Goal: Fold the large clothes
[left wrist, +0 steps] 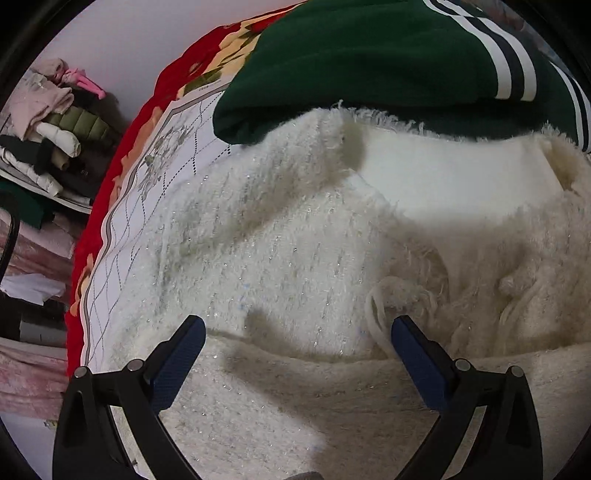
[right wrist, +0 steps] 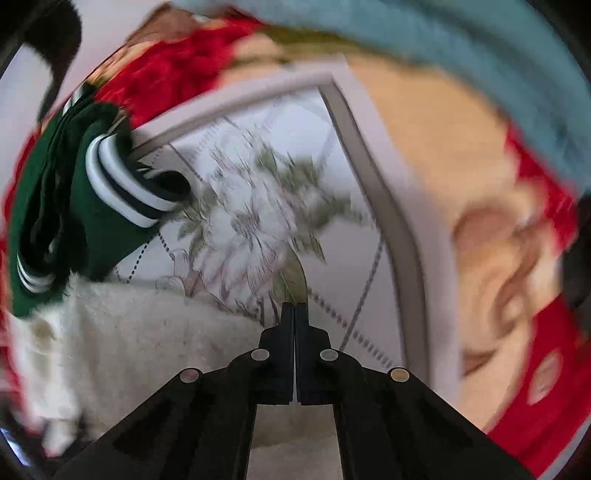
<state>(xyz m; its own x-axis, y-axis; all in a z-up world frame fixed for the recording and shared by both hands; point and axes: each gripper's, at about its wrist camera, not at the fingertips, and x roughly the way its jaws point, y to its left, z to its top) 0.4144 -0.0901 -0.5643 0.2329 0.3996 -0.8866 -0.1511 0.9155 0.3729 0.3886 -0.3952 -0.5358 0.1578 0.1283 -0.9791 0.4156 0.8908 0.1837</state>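
In the left wrist view, the left gripper (left wrist: 298, 328) hangs over a fluffy white sweater (left wrist: 280, 258) with its blue-padded fingers (left wrist: 181, 365) spread wide and nothing between them. The sweater lies spread on a bedspread (left wrist: 173, 155) printed with a grey lattice and flowers inside a red floral border. A folded edge of the knit runs across just under the fingertips, and the smooth white inner lining (left wrist: 454, 177) shows at the open neck farther off. A dark green garment (left wrist: 369, 62) with white-and-navy striped trim lies against the sweater's far edge, overlapping it slightly. A heap of other clothes (left wrist: 55, 129) sits off the bed to the left.

The knit looks thick, limp and light, with loose, hairy yarn and glinting threads. It probably sags and stretches if lifted by a single point, and the long fibres could snag on the pads. The doubled edge near the fingertips, or a shoulder seam, seems the firmest place to pinch, taking a full layer rather than surface fuzz.

In the right wrist view, which is motion-blurred, the right gripper (right wrist: 294, 310) has its fingers pressed together, and no cloth shows between them. It sits above the sweater's edge (right wrist: 129, 332), pointing over the bedspread's flower print (right wrist: 258, 221). The green garment (right wrist: 55, 206) lies bunched at the left, its striped cuff (right wrist: 125, 184) showing. A blue-grey cloth (right wrist: 424, 33) crosses the top.
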